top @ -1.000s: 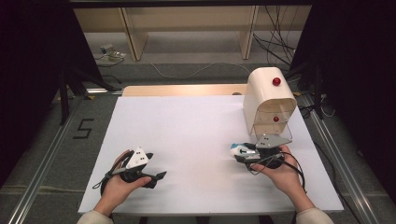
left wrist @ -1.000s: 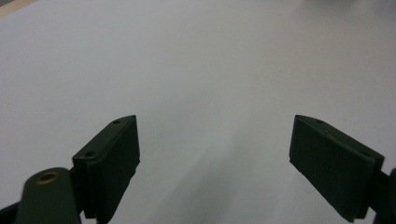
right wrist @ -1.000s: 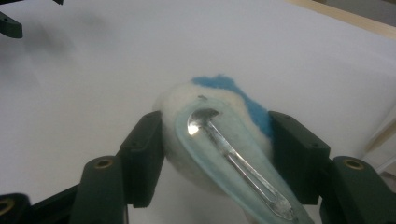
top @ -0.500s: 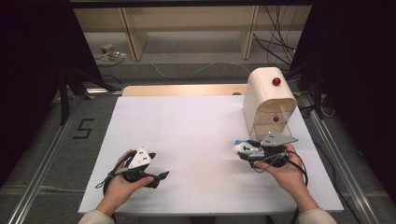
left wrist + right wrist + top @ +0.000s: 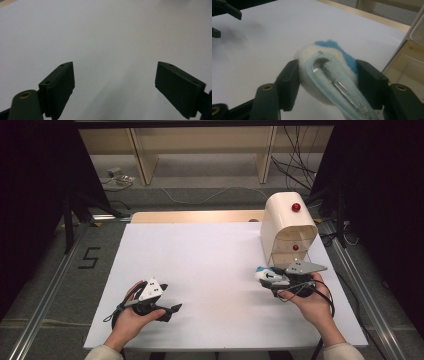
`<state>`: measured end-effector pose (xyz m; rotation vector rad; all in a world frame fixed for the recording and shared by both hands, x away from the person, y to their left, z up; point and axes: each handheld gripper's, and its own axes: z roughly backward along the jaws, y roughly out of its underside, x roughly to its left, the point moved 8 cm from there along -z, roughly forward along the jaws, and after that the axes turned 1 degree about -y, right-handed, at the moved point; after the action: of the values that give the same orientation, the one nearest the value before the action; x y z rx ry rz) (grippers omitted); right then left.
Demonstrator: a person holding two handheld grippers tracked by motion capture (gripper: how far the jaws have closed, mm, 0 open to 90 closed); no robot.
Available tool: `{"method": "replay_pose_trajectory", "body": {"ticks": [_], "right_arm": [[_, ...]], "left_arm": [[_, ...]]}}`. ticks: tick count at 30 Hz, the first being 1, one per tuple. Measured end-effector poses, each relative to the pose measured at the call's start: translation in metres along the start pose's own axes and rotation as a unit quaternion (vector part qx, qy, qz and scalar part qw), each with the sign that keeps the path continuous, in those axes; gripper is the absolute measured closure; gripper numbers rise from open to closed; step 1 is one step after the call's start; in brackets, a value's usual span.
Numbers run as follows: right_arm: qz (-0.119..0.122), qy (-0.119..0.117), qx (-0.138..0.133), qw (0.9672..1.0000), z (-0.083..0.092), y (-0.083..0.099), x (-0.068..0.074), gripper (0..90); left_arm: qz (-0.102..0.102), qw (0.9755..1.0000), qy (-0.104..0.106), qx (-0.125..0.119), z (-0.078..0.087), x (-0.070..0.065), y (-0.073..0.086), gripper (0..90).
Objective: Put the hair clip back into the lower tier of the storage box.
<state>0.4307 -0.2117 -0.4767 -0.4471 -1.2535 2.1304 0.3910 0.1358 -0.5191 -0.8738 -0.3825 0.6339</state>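
Right gripper [image 5: 270,279] drew back from cabinet [image 5: 287,227]; its view shows hair clip [image 5: 332,75].

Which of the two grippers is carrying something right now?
The right gripper: its jaws are clamped on a fluffy white-and-blue hair clip near the cream cabinet. The left gripper stands open over the bare white table.
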Motion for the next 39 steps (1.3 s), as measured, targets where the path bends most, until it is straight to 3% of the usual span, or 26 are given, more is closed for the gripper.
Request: {"method": "replay_pose_trajectory", "body": {"ticks": [39], "right_arm": [[-0.016, 0.027, -0.016, 0.9994, 0.019, -0.008, -0.022, 40.0]], "left_arm": [[0.001, 1.0000, -0.001, -0.003, -0.001, 0.001, -0.002, 16.2]]}}
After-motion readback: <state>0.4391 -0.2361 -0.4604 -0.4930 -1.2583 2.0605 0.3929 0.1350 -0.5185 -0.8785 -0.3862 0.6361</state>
